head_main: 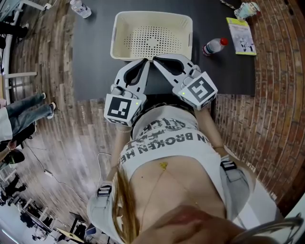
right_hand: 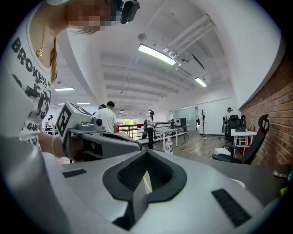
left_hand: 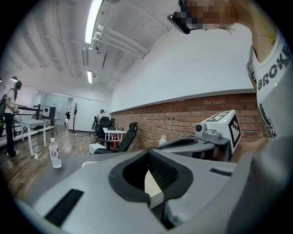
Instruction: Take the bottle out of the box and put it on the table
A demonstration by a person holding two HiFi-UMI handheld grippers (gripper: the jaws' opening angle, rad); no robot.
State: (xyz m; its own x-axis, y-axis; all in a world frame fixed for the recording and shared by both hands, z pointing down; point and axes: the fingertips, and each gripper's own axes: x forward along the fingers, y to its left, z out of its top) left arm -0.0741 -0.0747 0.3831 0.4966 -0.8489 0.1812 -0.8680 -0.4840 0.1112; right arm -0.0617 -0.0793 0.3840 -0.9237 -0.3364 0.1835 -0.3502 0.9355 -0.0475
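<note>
Both grippers hang out front in the head view. The left gripper (head_main: 145,64) and right gripper (head_main: 158,61) have tips almost meeting at the near rim of the cream box (head_main: 121,28) at 12 o'clock. Fingers are pressed together on both, pinching nothing. The box looks empty. The red-capped bottle (head_main: 215,46) lies on its side on the dark surface (head_main: 95,57) at the box's 3 o'clock, just beside it. A second bottle (head_main: 80,8) stands way off at 11 o'clock.
</note>
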